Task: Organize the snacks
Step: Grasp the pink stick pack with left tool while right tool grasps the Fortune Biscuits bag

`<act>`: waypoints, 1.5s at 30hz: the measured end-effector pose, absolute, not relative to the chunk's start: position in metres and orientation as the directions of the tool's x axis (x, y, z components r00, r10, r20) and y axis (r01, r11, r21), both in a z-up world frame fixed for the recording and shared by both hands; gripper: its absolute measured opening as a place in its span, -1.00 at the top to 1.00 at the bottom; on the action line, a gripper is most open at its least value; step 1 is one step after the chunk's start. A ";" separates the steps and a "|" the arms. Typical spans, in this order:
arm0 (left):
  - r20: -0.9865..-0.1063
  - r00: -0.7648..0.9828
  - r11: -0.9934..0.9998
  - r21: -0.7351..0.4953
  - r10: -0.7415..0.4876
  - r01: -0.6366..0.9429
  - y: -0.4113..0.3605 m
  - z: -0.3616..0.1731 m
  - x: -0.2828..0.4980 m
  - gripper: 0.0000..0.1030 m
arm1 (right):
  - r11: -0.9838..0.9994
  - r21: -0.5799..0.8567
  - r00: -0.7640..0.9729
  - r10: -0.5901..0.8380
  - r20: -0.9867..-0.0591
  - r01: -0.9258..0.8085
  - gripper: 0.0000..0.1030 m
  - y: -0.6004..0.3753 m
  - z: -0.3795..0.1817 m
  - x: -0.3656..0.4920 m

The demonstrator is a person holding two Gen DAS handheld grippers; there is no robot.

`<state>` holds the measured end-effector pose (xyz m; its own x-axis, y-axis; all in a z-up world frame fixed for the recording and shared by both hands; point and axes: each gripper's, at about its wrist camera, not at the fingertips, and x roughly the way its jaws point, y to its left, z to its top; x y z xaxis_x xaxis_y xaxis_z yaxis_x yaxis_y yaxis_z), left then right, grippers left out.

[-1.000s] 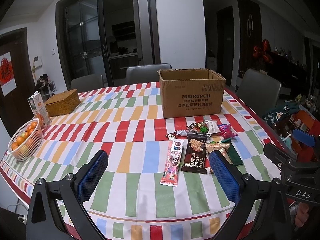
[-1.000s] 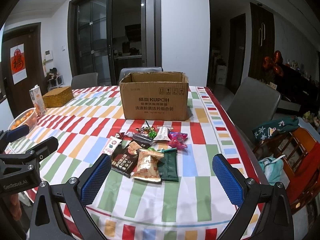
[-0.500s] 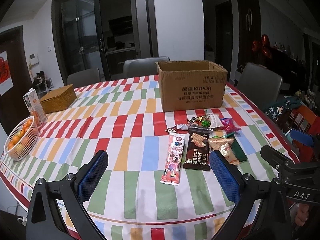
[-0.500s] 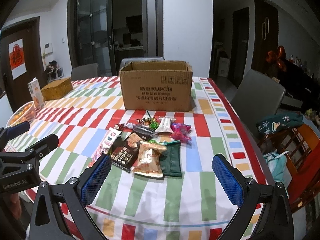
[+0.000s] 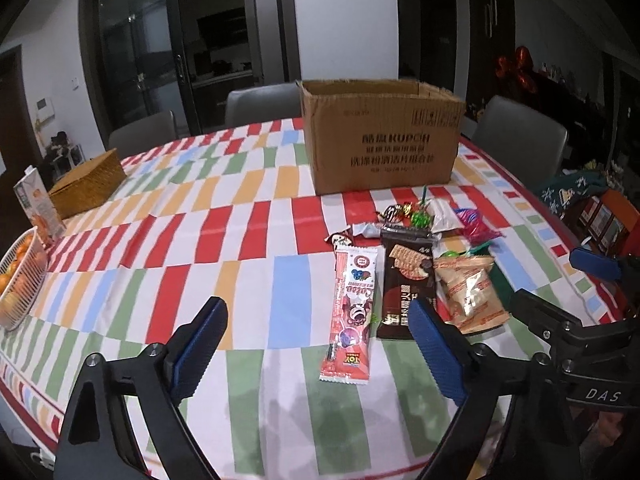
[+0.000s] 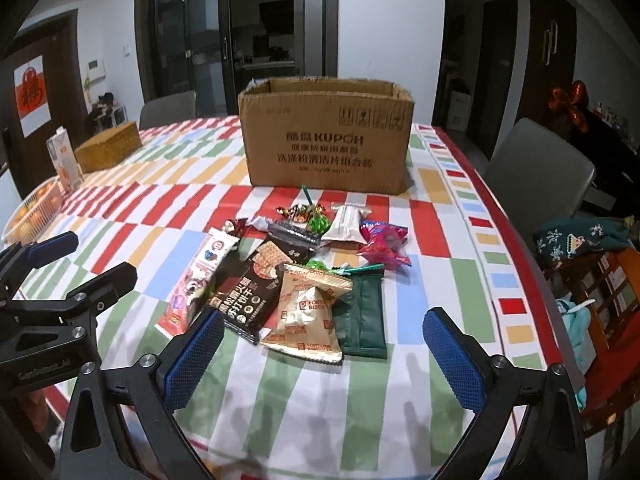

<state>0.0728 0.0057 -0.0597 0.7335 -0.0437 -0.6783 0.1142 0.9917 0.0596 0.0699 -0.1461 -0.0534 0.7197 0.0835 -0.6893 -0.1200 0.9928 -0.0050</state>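
Both tools have been brought closer to the snack pile; left tool (image 5: 316, 344) and right tool (image 6: 324, 356) are spread, nothing pinched. Every packet, like the long pink candy wrapper (image 5: 352, 312), is left on the striped-cloth surface (image 5: 240, 240), just before the open brown cardboard box (image 6: 326, 136), so nothing's sorted yet.

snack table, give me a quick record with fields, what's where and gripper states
surface: table with a striped cloth
container: cardboard box, open top, behind the snacks
snacks: loose pile in front of the box, none gripped
nearest left gripper: pink long packet
nearest right gripper: gold biscuit pack, green pouch beside it
middle: dark wafer pack
left gripper: open, above the table
right gripper: open, above the table
far left: fruit basket
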 end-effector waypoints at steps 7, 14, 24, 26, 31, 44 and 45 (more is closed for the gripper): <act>-0.721 0.688 0.985 0.044 -0.083 0.165 0.000 -0.084 0.098 -0.52 | 0.989 0.032 0.665 0.120 -0.737 -0.142 -0.68 -0.141 -0.074 0.097; -0.772 0.623 0.982 -0.002 -0.122 0.191 -0.002 -0.109 0.114 -0.22 | 0.985 0.068 0.613 0.151 -0.775 -0.157 -0.41 -0.138 -0.096 0.116; -0.799 0.578 0.978 -0.059 -0.165 0.198 -0.006 -0.126 0.130 0.02 | 0.980 0.087 0.570 0.176 -0.803 -0.181 -0.17 -0.131 -0.111 0.129; -0.799 0.574 0.977 -0.077 -0.179 0.198 -0.005 -0.127 0.133 0.13 | 0.980 0.093 0.561 0.179 -0.808 -0.179 -0.11 -0.131 -0.114 0.131; -0.806 0.559 0.975 -0.100 -0.197 0.200 -0.004 -0.130 0.135 0.41 | 0.978 0.099 0.547 0.186 -0.816 -0.184 0.08 -0.130 -0.118 0.134; -0.766 0.605 0.974 -0.123 -0.215 0.190 -0.002 -0.103 0.117 0.51 | 0.968 0.130 0.582 0.233 -0.779 -0.215 0.20 -0.130 -0.098 0.123; -0.760 0.612 0.974 -0.123 -0.217 0.192 -0.002 -0.099 0.115 0.51 | 0.967 0.131 0.589 0.238 -0.773 -0.219 0.21 -0.130 -0.095 0.122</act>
